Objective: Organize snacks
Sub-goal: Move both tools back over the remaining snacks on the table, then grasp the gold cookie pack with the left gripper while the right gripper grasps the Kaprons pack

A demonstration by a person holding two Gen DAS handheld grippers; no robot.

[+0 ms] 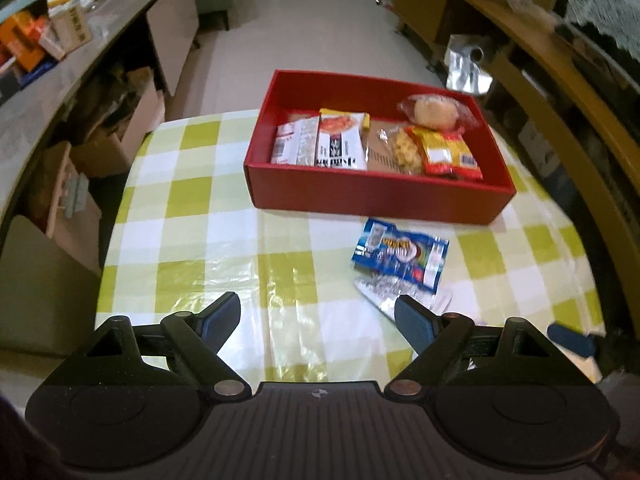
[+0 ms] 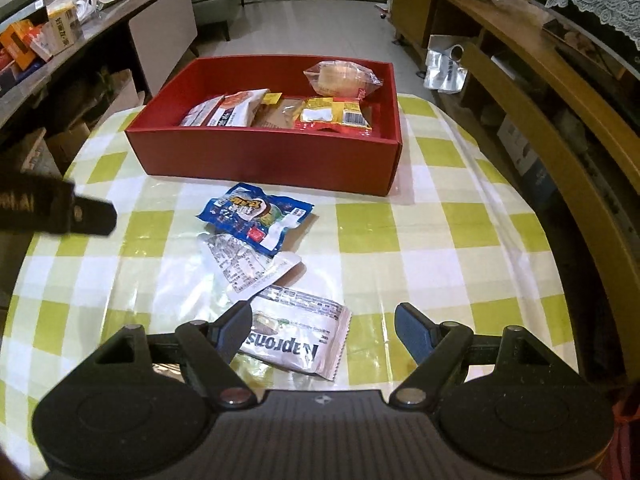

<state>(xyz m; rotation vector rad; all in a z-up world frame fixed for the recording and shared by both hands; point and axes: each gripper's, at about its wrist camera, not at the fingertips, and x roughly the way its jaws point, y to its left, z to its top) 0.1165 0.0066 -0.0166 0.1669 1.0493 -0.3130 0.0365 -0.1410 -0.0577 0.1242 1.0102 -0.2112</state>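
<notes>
White packet (image 2: 296, 340) between right hand-held gripper (image 2: 323, 330) fingers

Table w/ glossy green-white checked cloth (image 2: 400, 240) carries open red cardboard box (image 2: 264, 156), blue foil snack packet (image 2: 256, 220), silver sachet (image 2: 236, 264), white wafer pack (image 2: 296, 340).

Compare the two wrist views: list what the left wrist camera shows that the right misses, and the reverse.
Left wrist only: the left gripper, open over bare tablecloth. Right wrist only: the white Naprons packet between the open right gripper fingers. Both: red box holding snacks, blue packet, silver packet.
</notes>
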